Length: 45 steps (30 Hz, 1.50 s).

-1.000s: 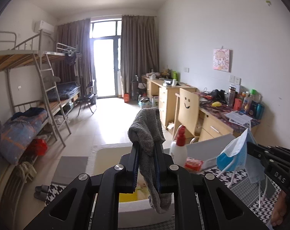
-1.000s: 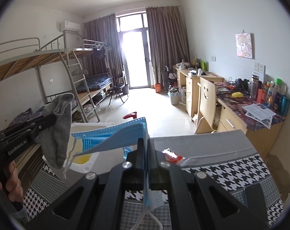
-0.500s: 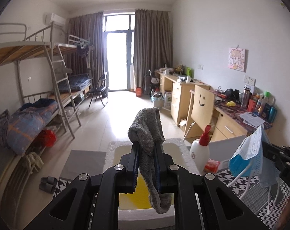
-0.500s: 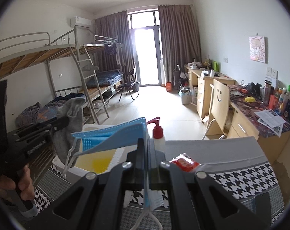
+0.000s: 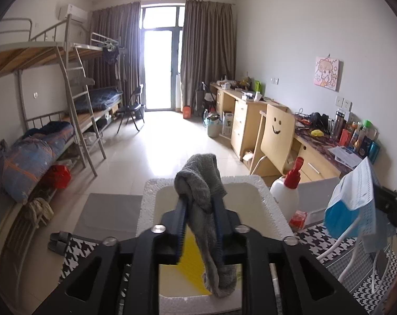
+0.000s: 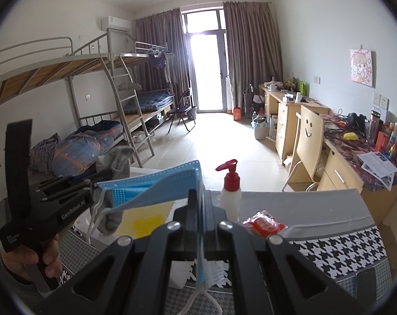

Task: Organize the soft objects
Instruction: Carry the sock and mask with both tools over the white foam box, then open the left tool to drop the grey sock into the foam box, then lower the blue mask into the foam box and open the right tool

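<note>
My left gripper (image 5: 198,202) is shut on a grey cloth (image 5: 201,183), which hangs over the open white foam box (image 5: 148,204) with a yellow item (image 5: 191,267) inside. My right gripper (image 6: 201,197) is shut on a blue face mask (image 6: 156,189), held above the table to the right of the box. The mask also shows in the left wrist view (image 5: 351,202), and the cloth in the right wrist view (image 6: 114,165).
A white pump bottle with red top (image 6: 231,191) and a red packet (image 6: 264,224) stand on the houndstooth table (image 6: 342,249) beside a white tray (image 5: 316,191). Bunk beds lie left, desks and a chair (image 5: 275,141) right.
Both grippers have moved forward and lower toward the foam box, with the cloth and the mask still held. The box and bottle now look closer.
</note>
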{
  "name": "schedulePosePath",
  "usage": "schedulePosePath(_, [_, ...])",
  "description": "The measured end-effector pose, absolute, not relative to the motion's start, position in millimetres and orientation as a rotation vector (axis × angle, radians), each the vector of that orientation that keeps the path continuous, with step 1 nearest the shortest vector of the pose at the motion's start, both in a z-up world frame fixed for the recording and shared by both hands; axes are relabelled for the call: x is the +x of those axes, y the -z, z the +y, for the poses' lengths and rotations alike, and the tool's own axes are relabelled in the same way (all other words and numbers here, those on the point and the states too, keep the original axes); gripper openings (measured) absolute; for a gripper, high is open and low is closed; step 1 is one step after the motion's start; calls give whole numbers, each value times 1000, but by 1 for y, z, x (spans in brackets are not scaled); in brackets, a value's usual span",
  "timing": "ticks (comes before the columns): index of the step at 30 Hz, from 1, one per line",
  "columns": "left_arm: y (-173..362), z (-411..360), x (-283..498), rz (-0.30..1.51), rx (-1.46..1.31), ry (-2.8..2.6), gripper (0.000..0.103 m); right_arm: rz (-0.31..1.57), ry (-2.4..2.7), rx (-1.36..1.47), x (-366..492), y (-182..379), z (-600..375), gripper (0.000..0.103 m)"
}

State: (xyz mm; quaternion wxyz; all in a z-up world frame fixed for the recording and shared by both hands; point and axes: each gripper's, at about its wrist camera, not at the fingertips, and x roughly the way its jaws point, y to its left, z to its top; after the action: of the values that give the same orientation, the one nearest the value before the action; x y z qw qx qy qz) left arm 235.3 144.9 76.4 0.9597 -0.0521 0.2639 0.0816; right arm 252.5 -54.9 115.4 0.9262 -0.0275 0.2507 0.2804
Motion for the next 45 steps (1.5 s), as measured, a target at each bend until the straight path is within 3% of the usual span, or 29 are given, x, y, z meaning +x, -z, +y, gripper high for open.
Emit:
schedulePosePath(2, [-74,149,236,538,-117,-177,58,516,-574,-55,254,-115,-54,5])
schedulePosePath(8, [-79,154,223,491,-99,-228,95,517,-575,-55,255,-116,-52,5])
schedulePosePath(13, [-86,155,210,450,-76,-270,102,517,-577,-59,257,-116,-47,5])
schedulePosePath(45, [-82,193,161,420,-139,-360,102,571,-660,-129,262,-107,11,5])
